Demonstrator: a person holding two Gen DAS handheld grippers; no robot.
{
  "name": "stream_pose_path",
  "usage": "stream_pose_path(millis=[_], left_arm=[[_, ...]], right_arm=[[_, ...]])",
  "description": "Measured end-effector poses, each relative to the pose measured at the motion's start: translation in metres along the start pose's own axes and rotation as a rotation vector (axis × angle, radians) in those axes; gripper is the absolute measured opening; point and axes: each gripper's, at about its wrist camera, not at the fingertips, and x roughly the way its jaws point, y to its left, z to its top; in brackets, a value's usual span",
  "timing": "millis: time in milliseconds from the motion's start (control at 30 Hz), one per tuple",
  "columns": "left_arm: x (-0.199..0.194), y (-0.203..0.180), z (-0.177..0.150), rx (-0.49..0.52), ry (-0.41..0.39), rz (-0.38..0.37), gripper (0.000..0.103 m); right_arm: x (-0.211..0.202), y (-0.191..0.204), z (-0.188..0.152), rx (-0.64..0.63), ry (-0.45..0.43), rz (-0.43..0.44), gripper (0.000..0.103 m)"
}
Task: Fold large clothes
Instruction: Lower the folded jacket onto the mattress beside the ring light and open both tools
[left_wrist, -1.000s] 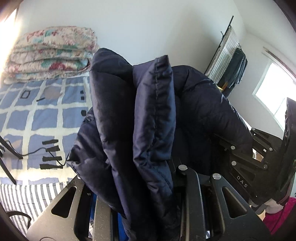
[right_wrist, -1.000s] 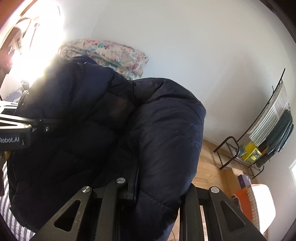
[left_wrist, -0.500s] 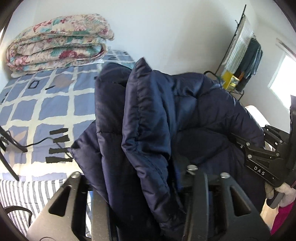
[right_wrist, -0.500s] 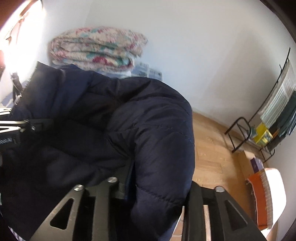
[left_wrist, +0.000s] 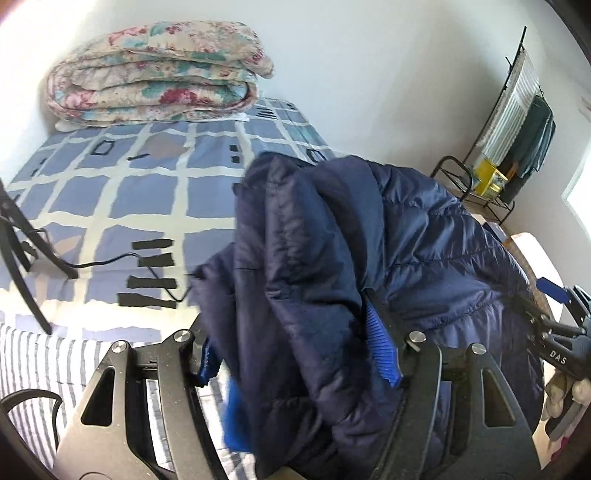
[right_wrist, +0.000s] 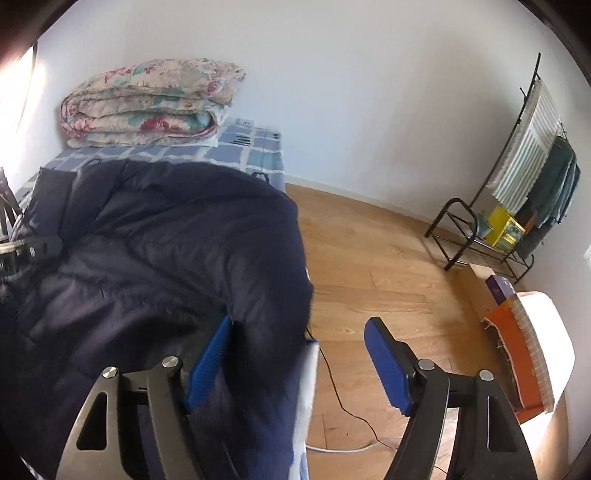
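A navy puffer jacket (left_wrist: 369, 240) lies bunched on the checked blue bedspread (left_wrist: 147, 192). My left gripper (left_wrist: 295, 350) has its jaws opening. A thick fold of the jacket hangs loosely between its blue pads (left_wrist: 380, 347), and nothing is clamped. In the right wrist view the jacket (right_wrist: 166, 240) spreads over the bed's right side. My right gripper (right_wrist: 297, 365) is opening too. The jacket's edge rests against its left pad (right_wrist: 207, 365), while the right pad stands free over the floor. The right gripper's body (left_wrist: 554, 343) shows beside the jacket in the left wrist view.
A folded floral quilt (left_wrist: 155, 74) sits at the head of the bed by the wall. Black tripod legs (left_wrist: 18, 240) and a cable lie on the bed's left side. Right of the bed there is wooden floor (right_wrist: 369, 258), a clothes rack (right_wrist: 517, 206) and an orange item.
Both grippers went from shut on jacket folds to spread jaws. The jacket dropped lower onto the bed, and both views tilted further down. The fold slid away from the right gripper's right pad.
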Motion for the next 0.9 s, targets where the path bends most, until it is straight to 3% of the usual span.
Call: stream_pose_path(millis=[133, 300, 433, 667, 900], left_arm=[[-0.011, 0.012, -0.004, -0.019, -0.009, 0.014, 0.069], [-0.032, 0.016, -0.020, 0.045, -0.015, 0.067, 0.069], [-0.069, 0.016, -0.036, 0.076, -0.038, 0.061, 0.069], [-0.167, -0.004, -0.065, 0.151, -0.094, 0.041, 0.069], [-0.307, -0.029, -0.098, 0.197, -0.171, 0.025, 0.069]], right_arm=[[-0.001, 0.000, -0.011, -0.005, 0.045, -0.048, 0.075], [-0.014, -0.015, -0.027, 0.086, 0.074, -0.093, 0.075], [-0.041, -0.016, -0.037, 0.126, 0.056, -0.108, 0.064], [-0.135, 0.007, -0.048, 0.137, -0.031, -0.070, 0.064], [-0.267, 0.025, -0.056, 0.149, -0.109, -0.034, 0.066]])
